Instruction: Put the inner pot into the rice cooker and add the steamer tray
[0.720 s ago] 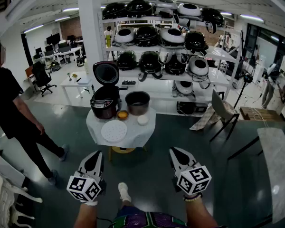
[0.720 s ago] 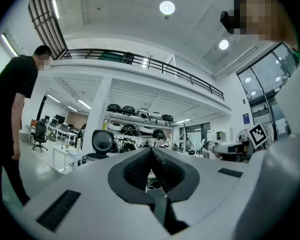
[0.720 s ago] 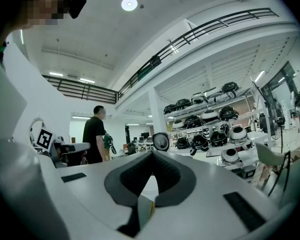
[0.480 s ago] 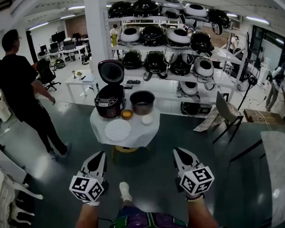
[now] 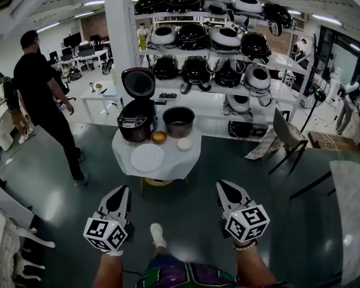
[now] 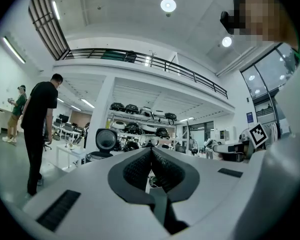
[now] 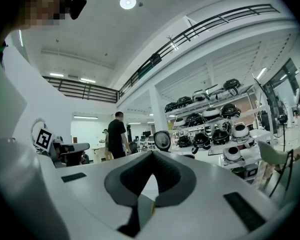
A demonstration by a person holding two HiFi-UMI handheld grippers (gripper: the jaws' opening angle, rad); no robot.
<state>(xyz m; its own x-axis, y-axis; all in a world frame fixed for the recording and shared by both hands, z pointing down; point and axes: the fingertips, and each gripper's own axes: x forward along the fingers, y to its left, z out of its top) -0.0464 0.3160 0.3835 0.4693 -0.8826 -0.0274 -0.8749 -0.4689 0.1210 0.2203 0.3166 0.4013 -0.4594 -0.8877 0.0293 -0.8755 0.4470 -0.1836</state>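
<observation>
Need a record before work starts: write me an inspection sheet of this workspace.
Surface: round, white-covered table, ahead of the person.
Job's things: cooker on the table, lid up; pot standing outside it, to its right; steamer tray lying flat in front.
Clutter: orange bowl and white bowl between the pot and the tray.
Grippers: left gripper and right gripper level, jaws shut, nothing held, short of the table.
Cables: nothing seen at the table.
Surroundings: shelves full of cookers behind; person in black at left; chair at right.
</observation>
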